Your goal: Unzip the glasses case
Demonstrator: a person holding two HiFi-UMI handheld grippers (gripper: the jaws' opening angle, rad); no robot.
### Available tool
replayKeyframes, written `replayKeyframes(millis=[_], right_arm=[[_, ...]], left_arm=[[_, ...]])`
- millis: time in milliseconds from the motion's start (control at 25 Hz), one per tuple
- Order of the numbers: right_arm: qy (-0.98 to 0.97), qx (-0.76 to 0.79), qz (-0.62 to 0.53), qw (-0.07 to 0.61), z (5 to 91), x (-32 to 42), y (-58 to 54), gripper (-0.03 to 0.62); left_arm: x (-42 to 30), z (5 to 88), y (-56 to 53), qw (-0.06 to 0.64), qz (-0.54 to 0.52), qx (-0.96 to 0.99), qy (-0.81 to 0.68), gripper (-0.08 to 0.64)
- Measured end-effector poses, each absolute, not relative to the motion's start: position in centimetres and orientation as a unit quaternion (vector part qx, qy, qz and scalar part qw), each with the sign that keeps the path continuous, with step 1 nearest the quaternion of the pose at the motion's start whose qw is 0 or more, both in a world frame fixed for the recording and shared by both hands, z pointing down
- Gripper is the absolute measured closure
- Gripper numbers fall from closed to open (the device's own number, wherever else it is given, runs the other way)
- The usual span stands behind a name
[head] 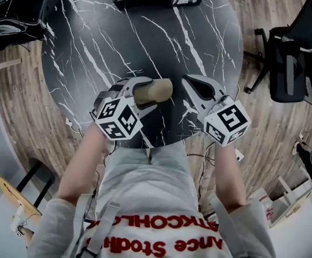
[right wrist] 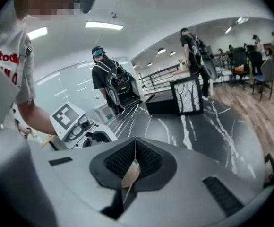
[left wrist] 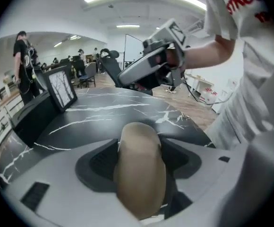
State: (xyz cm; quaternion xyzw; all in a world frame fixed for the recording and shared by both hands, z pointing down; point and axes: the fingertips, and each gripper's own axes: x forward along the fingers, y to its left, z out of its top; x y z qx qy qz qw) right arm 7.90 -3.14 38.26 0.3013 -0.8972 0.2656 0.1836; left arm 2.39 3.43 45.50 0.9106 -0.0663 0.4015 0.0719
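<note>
Left gripper (head: 148, 94) pinching tan case (head: 158, 89) across its middle, over near edge of table (head: 118, 47). Case end pokes out right. Right gripper (head: 188, 81) just right of case, not touching, jaws pressed together.

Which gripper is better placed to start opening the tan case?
Right, probably. The left gripper is clamped on the glasses case, so it is busy holding it. The right gripper, jaws shut, sits just beside the case's free end without touching it, so it is free to do the opening.
</note>
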Motion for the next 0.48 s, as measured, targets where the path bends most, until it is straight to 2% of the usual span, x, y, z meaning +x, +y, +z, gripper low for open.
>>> replayKeyframes(millis=[360,480], right_arm=[[-0.874,0.112,0.416,0.226,44.6,6.0,1.1,0.575],[-0.863,0.049,0.456,0.212,44.7,5.7,1.9,0.575]], left_arm=[[2.3,45.1,6.6,-0.079,0.383,0.919,-0.042,0.269],[2.3,45.1,7.1,-0.11,0.38,0.918,-0.037,0.27]])
